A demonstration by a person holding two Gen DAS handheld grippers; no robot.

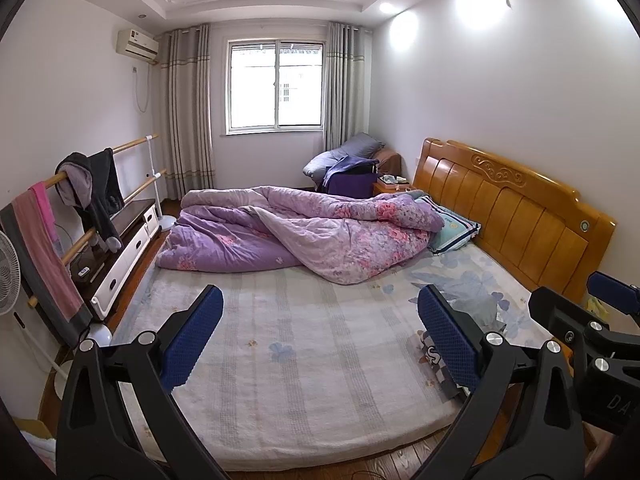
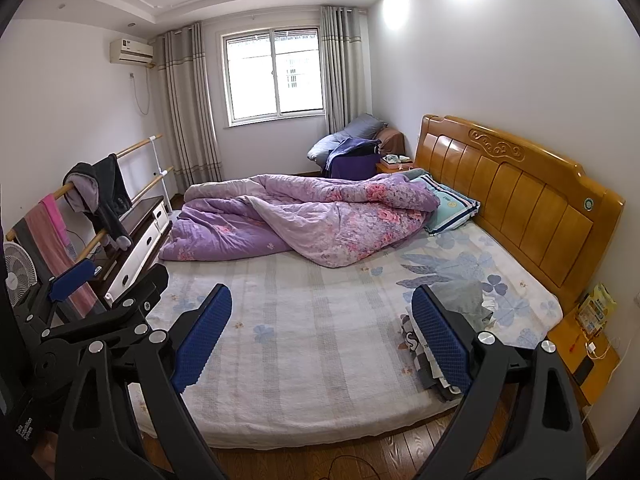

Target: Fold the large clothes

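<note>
A small pile of clothes lies on the bed's near right corner: a grey garment (image 1: 476,308) (image 2: 468,304) on top of a checked, lettered one (image 1: 434,356) (image 2: 420,352). My left gripper (image 1: 320,340) hangs open above the mattress near its front edge, with nothing between its blue pads. Its right finger (image 1: 448,340) hides part of the pile. My right gripper (image 2: 320,340) is open and empty too, just right of the left one. Each gripper shows at the edge of the other's view: the right gripper (image 1: 580,296) and the left gripper (image 2: 116,280).
A crumpled purple floral quilt (image 1: 304,232) (image 2: 304,216) covers the far half of the bed (image 2: 320,380), beside a striped pillow (image 2: 452,208) and wooden headboard (image 2: 520,200). A rail with hung clothes (image 1: 92,188), fan (image 1: 8,272) and cabinet (image 1: 124,252) stand left. A nightstand (image 2: 580,344) stands right.
</note>
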